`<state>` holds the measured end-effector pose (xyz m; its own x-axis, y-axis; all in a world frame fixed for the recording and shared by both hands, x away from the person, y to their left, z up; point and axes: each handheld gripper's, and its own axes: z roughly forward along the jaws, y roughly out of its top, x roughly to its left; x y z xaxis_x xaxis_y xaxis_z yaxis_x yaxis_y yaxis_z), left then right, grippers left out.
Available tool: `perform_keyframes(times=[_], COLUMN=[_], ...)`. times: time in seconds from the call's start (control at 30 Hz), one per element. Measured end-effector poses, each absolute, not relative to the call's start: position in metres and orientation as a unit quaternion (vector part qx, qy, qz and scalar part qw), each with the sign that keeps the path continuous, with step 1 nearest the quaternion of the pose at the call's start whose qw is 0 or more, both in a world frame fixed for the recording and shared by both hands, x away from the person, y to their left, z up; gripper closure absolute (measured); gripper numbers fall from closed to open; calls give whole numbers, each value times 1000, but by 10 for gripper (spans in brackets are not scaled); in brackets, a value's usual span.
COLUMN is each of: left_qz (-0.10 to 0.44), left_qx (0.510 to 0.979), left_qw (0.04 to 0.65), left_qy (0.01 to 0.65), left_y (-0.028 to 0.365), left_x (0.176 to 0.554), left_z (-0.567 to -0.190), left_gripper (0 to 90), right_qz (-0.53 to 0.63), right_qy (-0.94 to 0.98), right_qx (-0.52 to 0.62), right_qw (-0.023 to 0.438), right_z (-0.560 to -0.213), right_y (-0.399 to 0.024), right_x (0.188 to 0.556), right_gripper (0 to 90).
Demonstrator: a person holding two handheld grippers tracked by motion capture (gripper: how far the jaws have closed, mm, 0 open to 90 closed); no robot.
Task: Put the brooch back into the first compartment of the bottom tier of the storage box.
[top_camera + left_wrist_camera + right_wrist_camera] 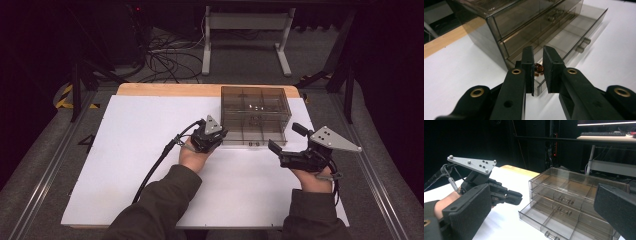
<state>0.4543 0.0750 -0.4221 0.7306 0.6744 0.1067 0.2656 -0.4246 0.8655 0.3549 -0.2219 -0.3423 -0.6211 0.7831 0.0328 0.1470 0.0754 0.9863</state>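
A smoky see-through drawer box (pixel 255 107) stands at the table's back right, its bottom drawer (pixel 254 141) pulled out. My left gripper (pixel 221 135) is at the drawer's front left corner. In the left gripper view its jaws (pixel 538 51) stand almost together over the open drawer (pixel 574 35), shut on a small reddish-brown piece (pixel 539 68). My right gripper (pixel 286 138) hovers right of the drawer, pointing left, open, nothing between its pads (pixel 469 210). The right gripper view shows the left gripper (pixel 517 195) beside the divided open drawer (pixel 554 220).
A white sheet (pixel 140 165) covers most of the wooden table (pixel 165 89). The left gripper's cable (pixel 155 167) trails back over the sheet. Beyond the table stand a white frame (pixel 245 30) and loose floor cables (pixel 170 60). Two upper drawers (pixel 564 195) are closed.
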Motion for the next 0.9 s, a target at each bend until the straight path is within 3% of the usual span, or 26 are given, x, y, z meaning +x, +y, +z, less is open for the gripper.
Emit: perform_keyframes(times=[0.9], left_qz=[221], left_qx=[789], left_qw=[480], left_qy=[313], left_y=[70], left_x=[467], left_z=[-431], left_gripper=[798], right_qz=[589], right_qy=[680], right_qx=[343], right_qw=[270], right_z=[-342], right_y=[-224], right_x=[355], right_gripper=[19])
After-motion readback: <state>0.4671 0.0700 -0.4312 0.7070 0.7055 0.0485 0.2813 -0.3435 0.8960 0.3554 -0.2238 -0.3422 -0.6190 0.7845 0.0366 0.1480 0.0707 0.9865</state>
